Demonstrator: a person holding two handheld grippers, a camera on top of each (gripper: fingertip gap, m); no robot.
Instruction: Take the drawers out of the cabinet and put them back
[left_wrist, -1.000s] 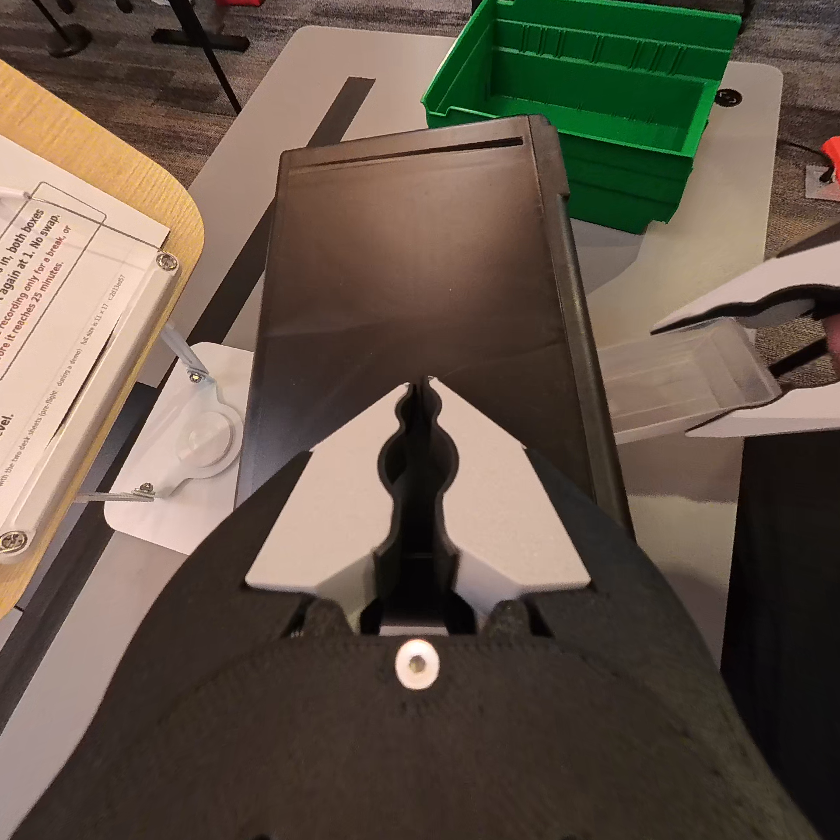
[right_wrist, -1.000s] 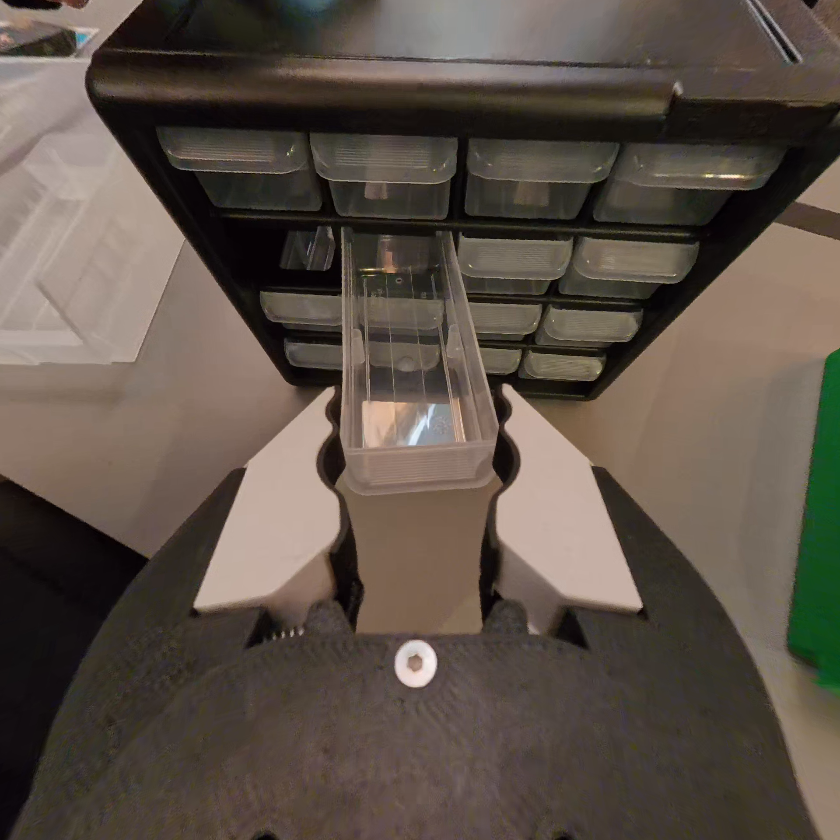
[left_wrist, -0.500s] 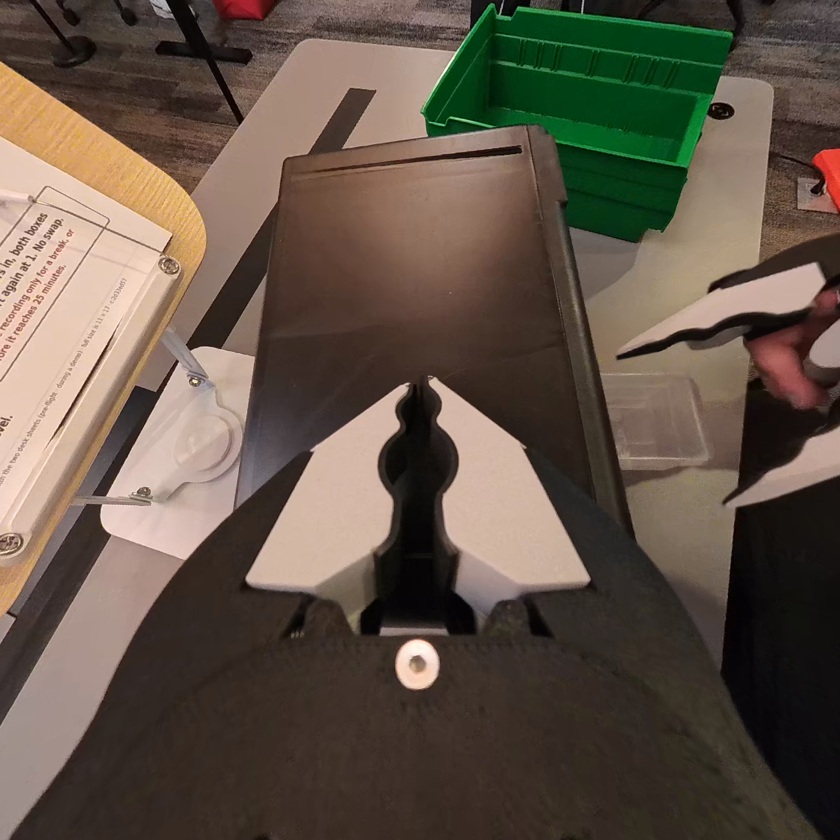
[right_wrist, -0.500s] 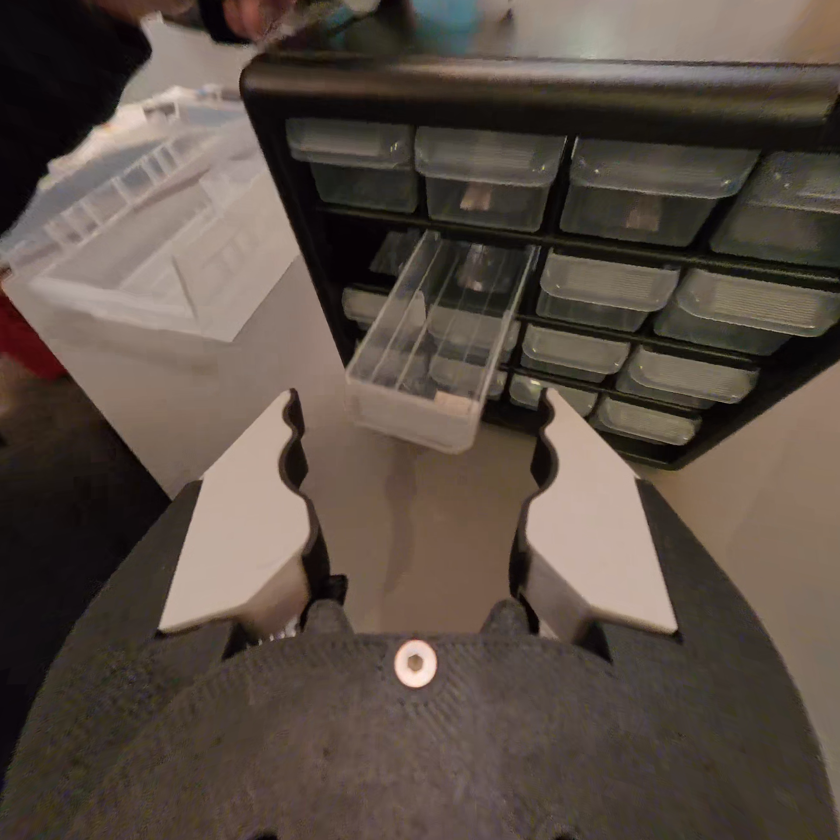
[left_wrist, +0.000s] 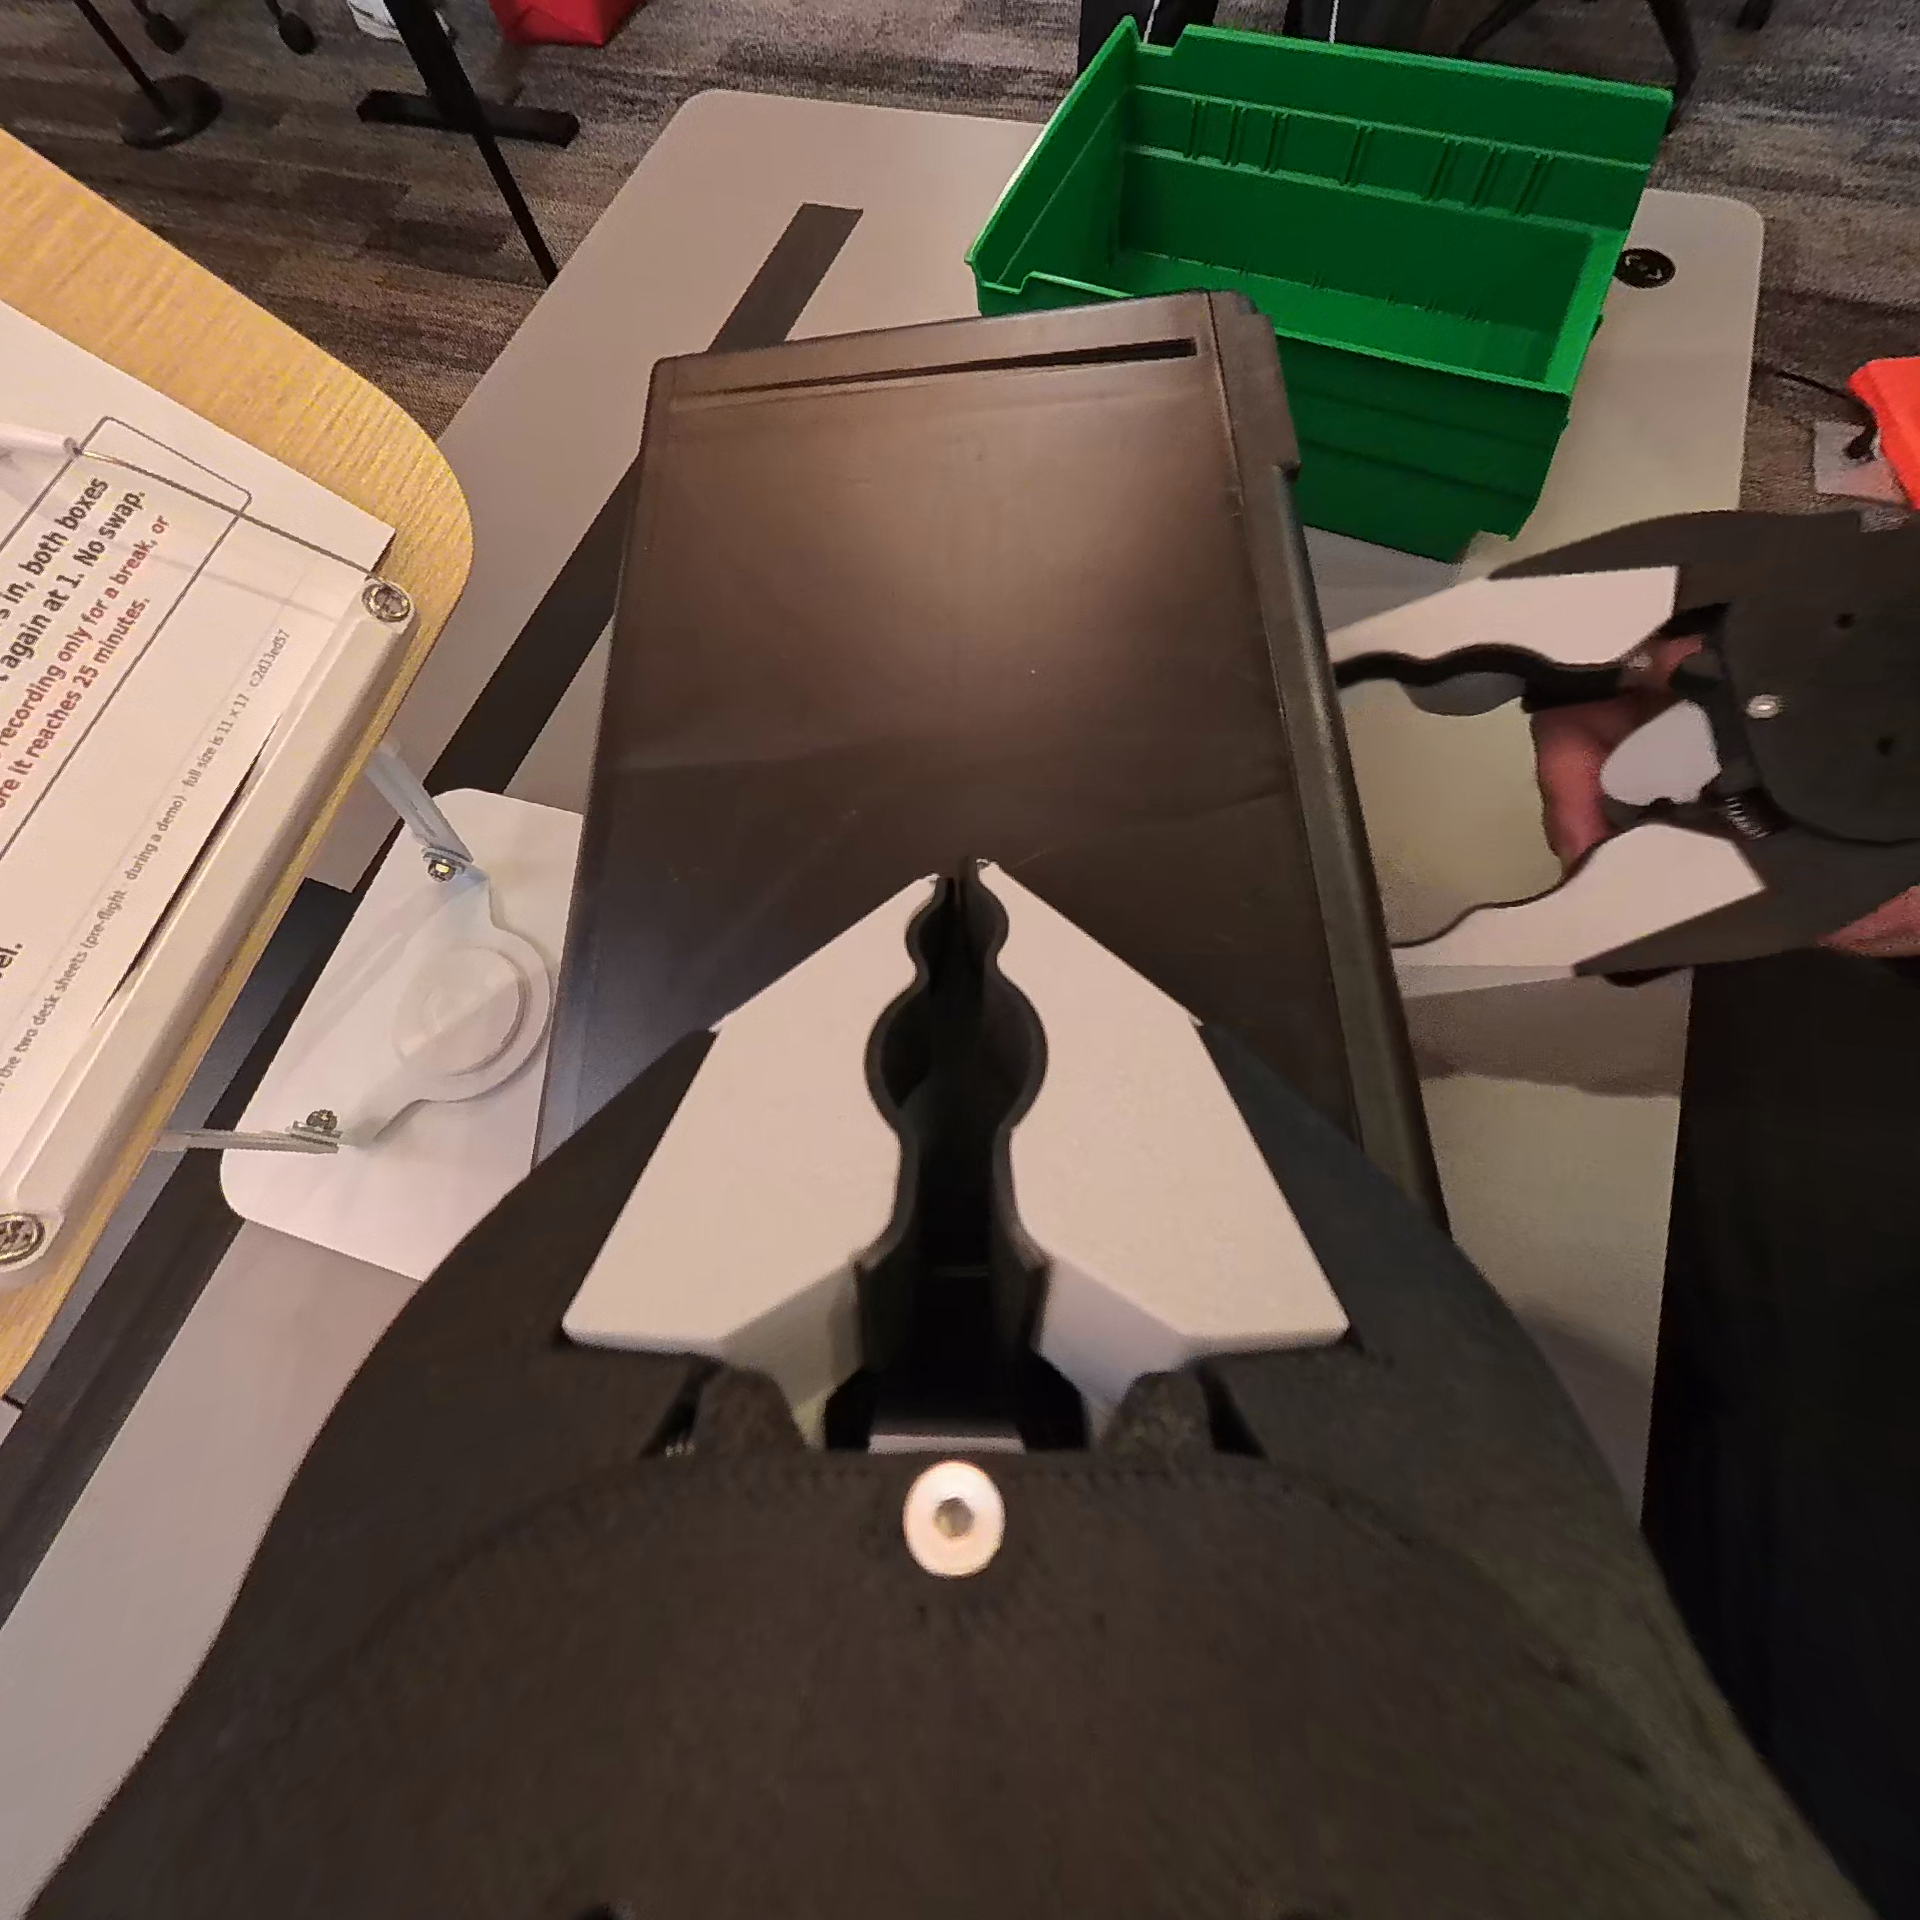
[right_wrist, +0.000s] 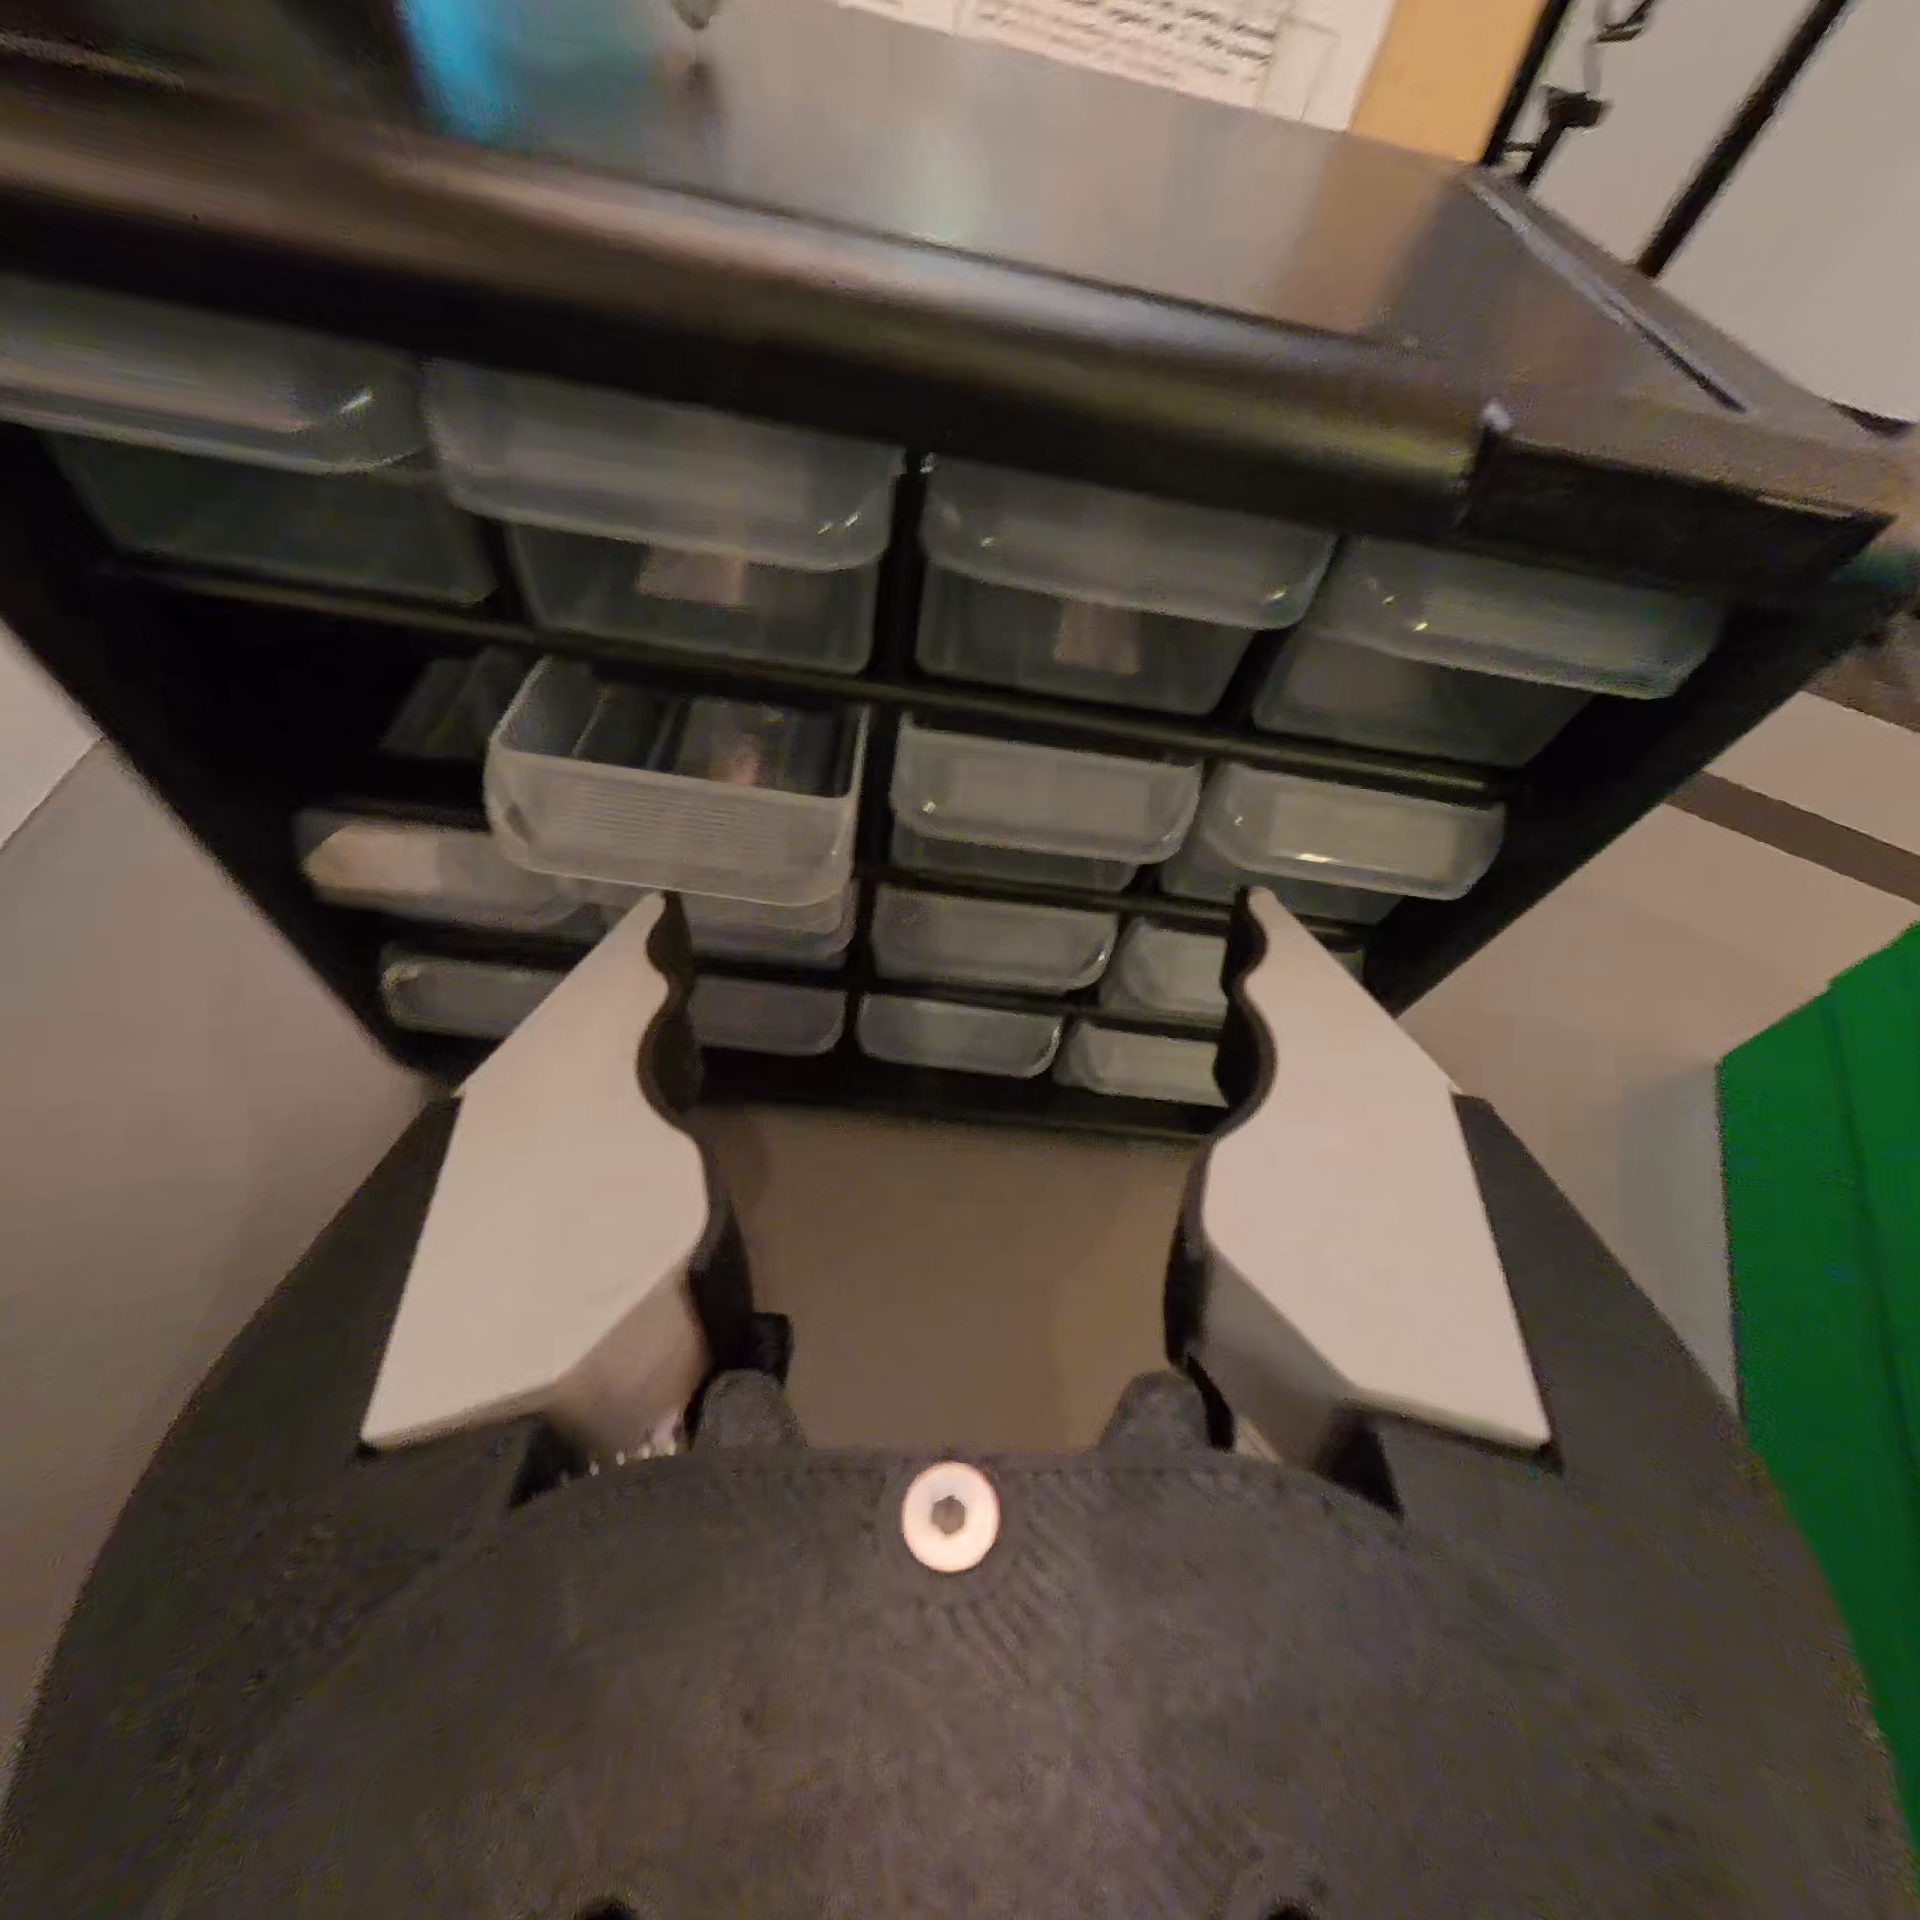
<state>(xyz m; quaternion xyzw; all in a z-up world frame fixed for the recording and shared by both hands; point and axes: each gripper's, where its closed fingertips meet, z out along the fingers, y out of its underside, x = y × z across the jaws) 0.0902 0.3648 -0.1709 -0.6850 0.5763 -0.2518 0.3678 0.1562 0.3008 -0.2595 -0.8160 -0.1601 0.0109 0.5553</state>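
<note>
The black cabinet (left_wrist: 935, 623) shows from above in the left wrist view. My left gripper (left_wrist: 961, 873) is shut with nothing in it, tips over the cabinet's top panel. In the right wrist view the cabinet front (right_wrist: 935, 395) holds rows of clear drawers. One clear drawer (right_wrist: 675, 810), second row, second from the left, sticks out a short way. My right gripper (right_wrist: 956, 935) is open and empty, just in front of and below that drawer, not touching it. It also shows in the left wrist view (left_wrist: 1455, 790), open, to the right of the cabinet.
A green bin (left_wrist: 1351, 229) stands behind the cabinet on the grey table (left_wrist: 1507, 1039) and shows at the right edge of the right wrist view (right_wrist: 1849, 1247). A wooden table with a printed sheet (left_wrist: 156, 675) and a white stand base (left_wrist: 416, 1039) lie left.
My right gripper let go of the clear drawer and opened wide. The drawer, pulled far out before, now sits most of the way in its slot. My left gripper stayed shut on the cabinet top.
</note>
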